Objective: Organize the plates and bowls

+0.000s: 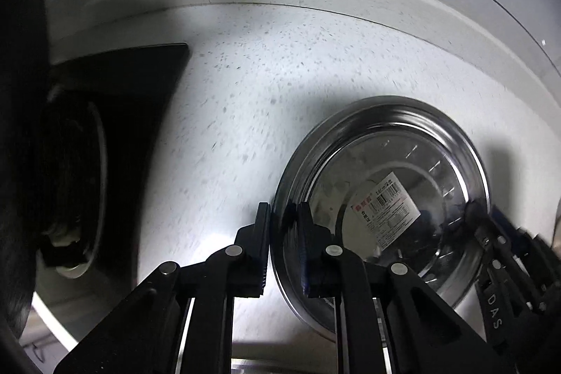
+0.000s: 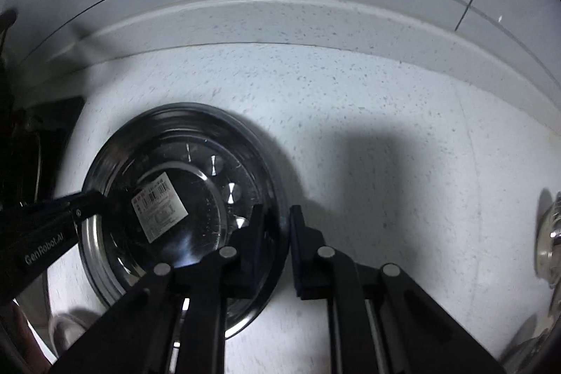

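Left gripper (image 1: 284,223) pinching left rim of steel bowl (image 1: 382,198); right gripper (image 2: 277,226) pinching opposite rim. I read two-sided clamp as way to keep wide, slick bowl level. Bowl sits over speckled white countertop (image 1: 280,76), barcode label (image 1: 385,209) inside base. Black stove (image 1: 122,100) at left, glassware (image 2: 548,233) far right.
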Available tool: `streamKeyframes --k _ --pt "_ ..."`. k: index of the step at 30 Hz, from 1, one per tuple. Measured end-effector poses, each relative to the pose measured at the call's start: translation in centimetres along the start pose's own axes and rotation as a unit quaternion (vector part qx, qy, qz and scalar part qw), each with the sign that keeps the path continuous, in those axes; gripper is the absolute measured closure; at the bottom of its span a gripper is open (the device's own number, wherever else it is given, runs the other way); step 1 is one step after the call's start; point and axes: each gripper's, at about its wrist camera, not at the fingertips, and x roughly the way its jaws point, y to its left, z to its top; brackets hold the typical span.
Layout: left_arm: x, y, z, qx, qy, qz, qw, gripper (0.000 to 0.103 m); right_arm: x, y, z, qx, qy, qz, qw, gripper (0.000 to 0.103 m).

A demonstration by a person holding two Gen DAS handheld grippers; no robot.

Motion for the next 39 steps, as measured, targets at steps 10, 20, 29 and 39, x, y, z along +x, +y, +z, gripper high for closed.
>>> streamKeyframes --k 10,20,29,39 --pt "-7.5 5.0 -8.9 -0.008 -0.03 -0.008 0.9995 0.092 -9.9 3.0 -7.2 -0.02 -0.032 0.039 0.999 0.092" --pt "-6.1 9.4 -16.4 -0.013 0.008 -0.015 0.9998 0.091 -11.4 7.2 -14.4 -0.04 -0.008 0.052 0.998 0.093" --pt "-4.4 9.2 -18.0 -0.006 0.014 -0.01 0.9998 0.09 -8.3 6.4 -17.7 -0.014 0.031 0.053 0.998 0.09" --pt "-9.4 8.3 -17.3 -0.021 -0.045 -0.029 0.9984 0.033 -12.3 1.3 -17.6 0.066 -0.002 0.064 0.996 0.076"
